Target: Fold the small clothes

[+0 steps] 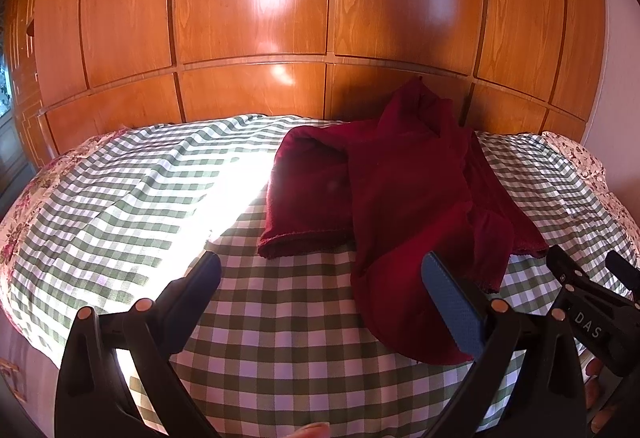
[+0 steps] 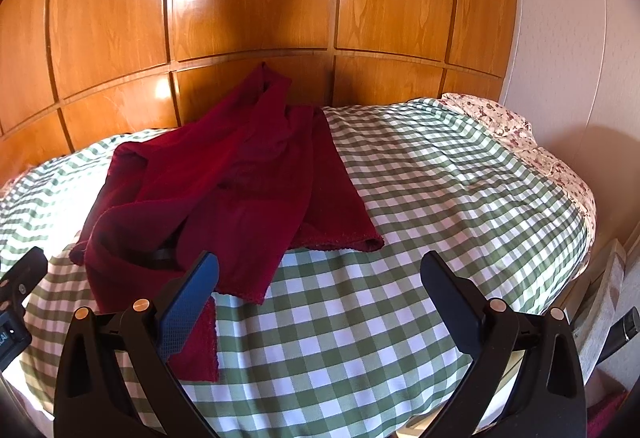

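A dark red garment (image 1: 404,189) lies crumpled on a green-and-white checked cloth (image 1: 280,318), its far end propped against the wooden panels. In the right wrist view the garment (image 2: 224,181) lies left of centre. My left gripper (image 1: 320,266) is open and empty, hovering above the cloth with its right finger over the garment's near flap. My right gripper (image 2: 320,266) is open and empty, its left finger over the garment's near corner. The right gripper's body also shows in the left wrist view (image 1: 592,302).
Glossy wooden panels (image 1: 260,17) rise behind the surface. A floral sheet (image 2: 520,133) edges the checked cloth (image 2: 440,197). A white wall (image 2: 572,37) stands on the right. Bright sunlight falls on the cloth's left part (image 1: 192,197).
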A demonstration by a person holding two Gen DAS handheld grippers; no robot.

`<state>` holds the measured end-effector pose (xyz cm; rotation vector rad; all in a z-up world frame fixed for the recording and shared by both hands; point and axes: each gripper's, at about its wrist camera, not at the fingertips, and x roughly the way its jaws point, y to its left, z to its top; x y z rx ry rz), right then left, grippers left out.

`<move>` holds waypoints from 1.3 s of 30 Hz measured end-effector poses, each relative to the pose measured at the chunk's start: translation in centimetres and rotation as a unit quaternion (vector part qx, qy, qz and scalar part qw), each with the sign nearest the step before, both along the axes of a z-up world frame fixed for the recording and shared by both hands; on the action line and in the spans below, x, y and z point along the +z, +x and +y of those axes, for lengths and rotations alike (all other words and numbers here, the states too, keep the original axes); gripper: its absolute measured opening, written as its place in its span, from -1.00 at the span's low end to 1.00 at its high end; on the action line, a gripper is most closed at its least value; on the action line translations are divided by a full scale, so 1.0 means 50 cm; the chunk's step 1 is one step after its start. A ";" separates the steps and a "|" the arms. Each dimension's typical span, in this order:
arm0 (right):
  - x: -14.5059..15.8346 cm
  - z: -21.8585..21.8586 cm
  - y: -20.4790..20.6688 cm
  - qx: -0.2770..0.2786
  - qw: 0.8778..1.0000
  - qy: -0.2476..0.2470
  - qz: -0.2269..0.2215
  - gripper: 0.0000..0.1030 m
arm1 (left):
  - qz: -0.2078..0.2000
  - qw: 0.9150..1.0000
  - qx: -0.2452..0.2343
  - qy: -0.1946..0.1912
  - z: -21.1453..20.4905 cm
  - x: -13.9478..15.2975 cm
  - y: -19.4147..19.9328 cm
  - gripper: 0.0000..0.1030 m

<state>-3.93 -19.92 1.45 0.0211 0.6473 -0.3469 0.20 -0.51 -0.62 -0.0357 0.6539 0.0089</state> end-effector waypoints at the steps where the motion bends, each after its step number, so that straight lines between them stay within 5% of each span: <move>1: 0.000 0.000 0.000 0.000 1.000 0.000 0.001 0.94 | -0.001 1.000 0.000 0.000 0.000 0.001 -0.001 0.95; 39: -0.013 -0.005 0.011 0.003 1.000 0.010 0.020 0.94 | 0.001 1.000 -0.001 0.005 0.004 0.001 0.007 0.95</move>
